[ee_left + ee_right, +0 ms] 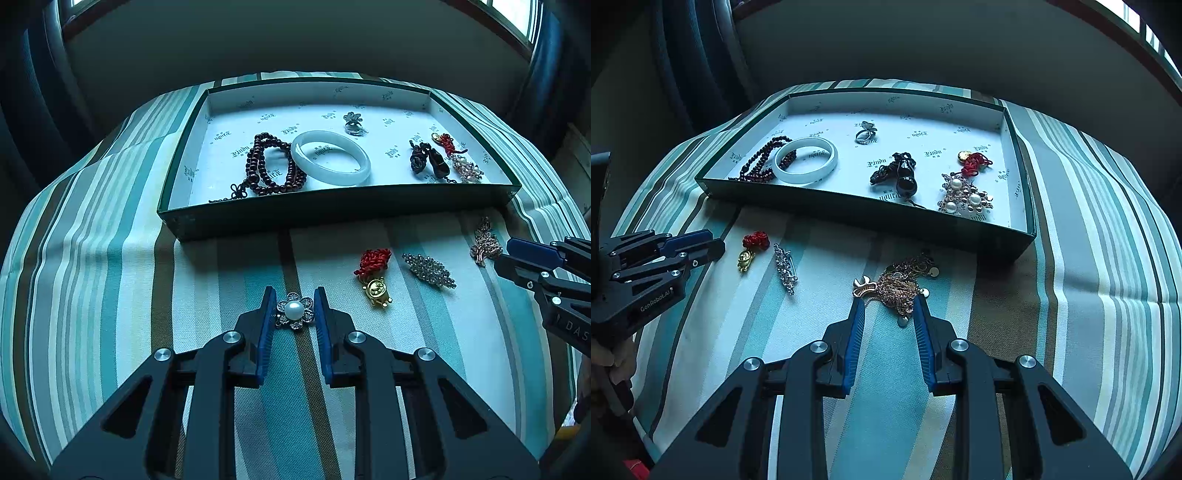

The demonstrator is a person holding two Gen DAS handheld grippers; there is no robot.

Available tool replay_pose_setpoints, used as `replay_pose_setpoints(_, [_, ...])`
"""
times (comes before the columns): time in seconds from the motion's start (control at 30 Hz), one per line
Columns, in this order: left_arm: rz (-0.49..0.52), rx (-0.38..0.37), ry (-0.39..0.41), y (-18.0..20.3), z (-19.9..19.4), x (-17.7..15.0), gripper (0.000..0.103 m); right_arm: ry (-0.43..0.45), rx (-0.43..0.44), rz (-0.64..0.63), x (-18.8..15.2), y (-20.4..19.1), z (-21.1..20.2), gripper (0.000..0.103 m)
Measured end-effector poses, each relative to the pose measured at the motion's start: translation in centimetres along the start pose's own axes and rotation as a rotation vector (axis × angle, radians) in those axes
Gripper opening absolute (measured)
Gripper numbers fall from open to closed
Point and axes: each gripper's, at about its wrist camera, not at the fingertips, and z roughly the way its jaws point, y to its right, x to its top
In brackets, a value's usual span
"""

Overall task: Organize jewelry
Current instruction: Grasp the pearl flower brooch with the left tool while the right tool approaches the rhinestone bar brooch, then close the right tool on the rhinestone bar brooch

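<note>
step: pickup | left gripper point(295, 310) jaws spread, pearl flower brooch point(294, 311) between them | right gripper point(889, 312) jaws spread around gold chain pile point(899, 290) | next: close, lift to box point(332, 212)

Both views low, facing tray point(177, 218)

Striped tablecloth point(110, 280) under dim wall point(295, 40); bright windows point(517, 14) above.

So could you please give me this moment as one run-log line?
left tongs: open, straddling pearl flower brooch | right tongs: open, at gold chain pile | both pieces on striped cloth, outside tray
</note>
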Motion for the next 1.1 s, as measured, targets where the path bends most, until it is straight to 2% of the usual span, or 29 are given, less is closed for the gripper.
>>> replay_pose_setpoints(0.63, [-0.054, 0.123, -0.010, -4.0, -1.4, -1.4, 0.021, 0.008, 0.022, 0.003, -0.3, -1.0, -0.2, 0.028])
replay_pose_setpoints(1.1, [-0.099, 0.157, -0.010, -6.3, -1.6, -2.1, 0.021, 0.021, 0.039, -0.038, 0.7, -3.0, -0.2, 0.028])
